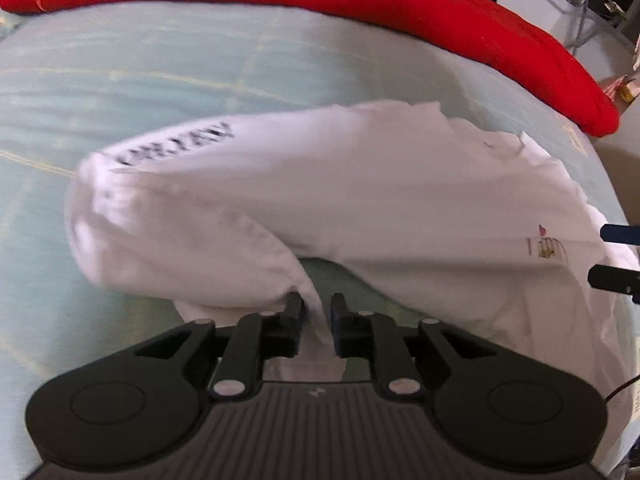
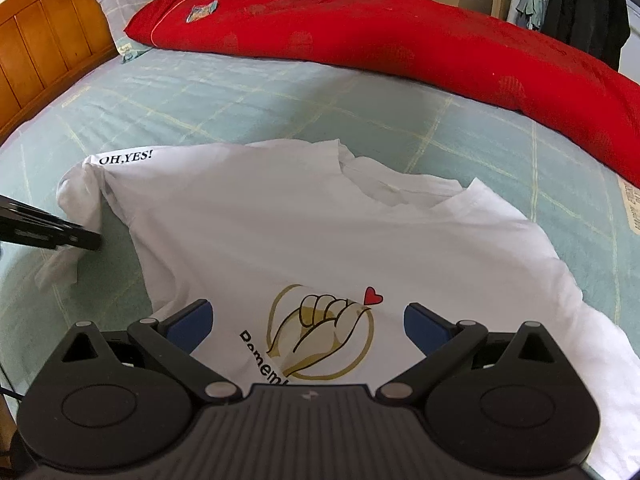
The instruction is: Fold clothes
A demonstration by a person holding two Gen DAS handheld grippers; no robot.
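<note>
The left gripper (image 1: 316,316) pinches the white printed cotton T-shirt's (image 2: 256,232) sleeve (image 1: 224,268), its body lying rightward under the wide-open right gripper (image 2: 307,320)

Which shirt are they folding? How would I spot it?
Find the big bed with the green checked sheet and the long red quilt at its far side. The white T-shirt lies nearer, with a fist, a little red heart and "OH,YES!" printed on it.
</note>
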